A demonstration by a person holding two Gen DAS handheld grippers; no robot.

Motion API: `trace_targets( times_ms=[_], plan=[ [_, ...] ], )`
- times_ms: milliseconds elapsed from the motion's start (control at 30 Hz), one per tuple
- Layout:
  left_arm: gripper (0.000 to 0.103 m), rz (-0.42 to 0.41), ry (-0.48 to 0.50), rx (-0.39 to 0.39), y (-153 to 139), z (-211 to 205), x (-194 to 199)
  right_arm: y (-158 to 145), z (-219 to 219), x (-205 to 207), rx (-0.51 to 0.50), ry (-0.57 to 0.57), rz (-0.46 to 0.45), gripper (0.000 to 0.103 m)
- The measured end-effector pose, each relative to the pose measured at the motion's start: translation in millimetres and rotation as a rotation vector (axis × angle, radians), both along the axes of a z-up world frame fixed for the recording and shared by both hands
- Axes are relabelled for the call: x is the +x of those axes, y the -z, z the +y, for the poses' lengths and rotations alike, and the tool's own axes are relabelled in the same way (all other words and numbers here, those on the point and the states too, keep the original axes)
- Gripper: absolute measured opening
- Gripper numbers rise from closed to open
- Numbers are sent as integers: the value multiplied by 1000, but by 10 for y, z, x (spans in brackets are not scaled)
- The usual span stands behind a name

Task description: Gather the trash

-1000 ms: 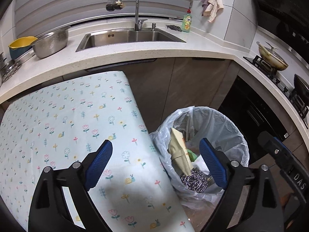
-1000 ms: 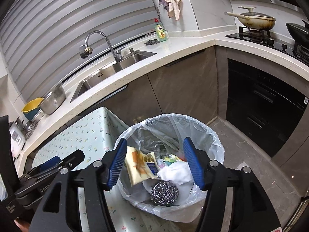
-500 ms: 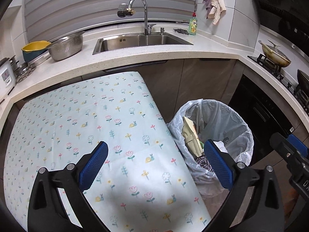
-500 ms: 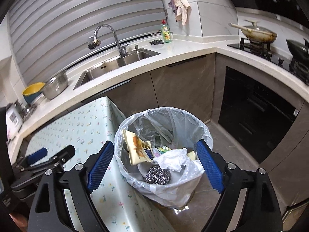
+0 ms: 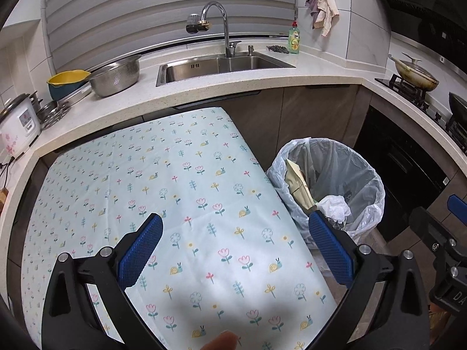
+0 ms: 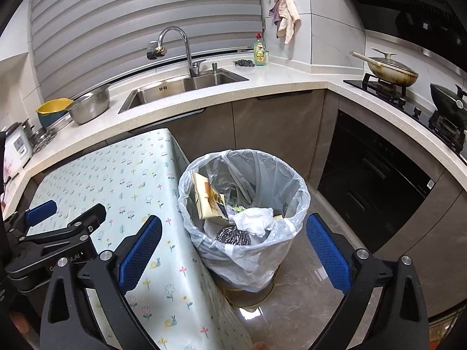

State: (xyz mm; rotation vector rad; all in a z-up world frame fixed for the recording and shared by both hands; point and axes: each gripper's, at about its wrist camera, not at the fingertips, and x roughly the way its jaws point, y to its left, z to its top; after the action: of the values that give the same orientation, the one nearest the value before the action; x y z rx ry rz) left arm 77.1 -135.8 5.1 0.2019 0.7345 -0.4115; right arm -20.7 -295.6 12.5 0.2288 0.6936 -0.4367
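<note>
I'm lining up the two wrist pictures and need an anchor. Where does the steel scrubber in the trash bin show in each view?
Left wrist: the steel scrubber is only a dark sliver in the trash bin, just behind the tool's right pad, right of centre.
Right wrist: it lies in plain sight in the bin, under the crumpled white paper, at centre.
Shared landmark: the green soap bottle by the sink.

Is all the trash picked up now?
Looks nearly done. The bin already holds a steel scrubber, a crumpled white wad and a yellow packet. Both claws, left and right, are open and empty. No trash shows on the flowered tablecloth.
</note>
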Motion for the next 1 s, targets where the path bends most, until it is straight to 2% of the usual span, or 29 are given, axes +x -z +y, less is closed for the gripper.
trace_targets(
  times_ms=[400, 1000],
  plan=[
    [96, 36, -14, -5, 59, 125, -122, 92, 97, -112, 6, -10, 39, 96],
    [96, 38, -18, 4, 102, 123, -250, 156, 164, -178, 0, -21, 54, 96]
  ],
)
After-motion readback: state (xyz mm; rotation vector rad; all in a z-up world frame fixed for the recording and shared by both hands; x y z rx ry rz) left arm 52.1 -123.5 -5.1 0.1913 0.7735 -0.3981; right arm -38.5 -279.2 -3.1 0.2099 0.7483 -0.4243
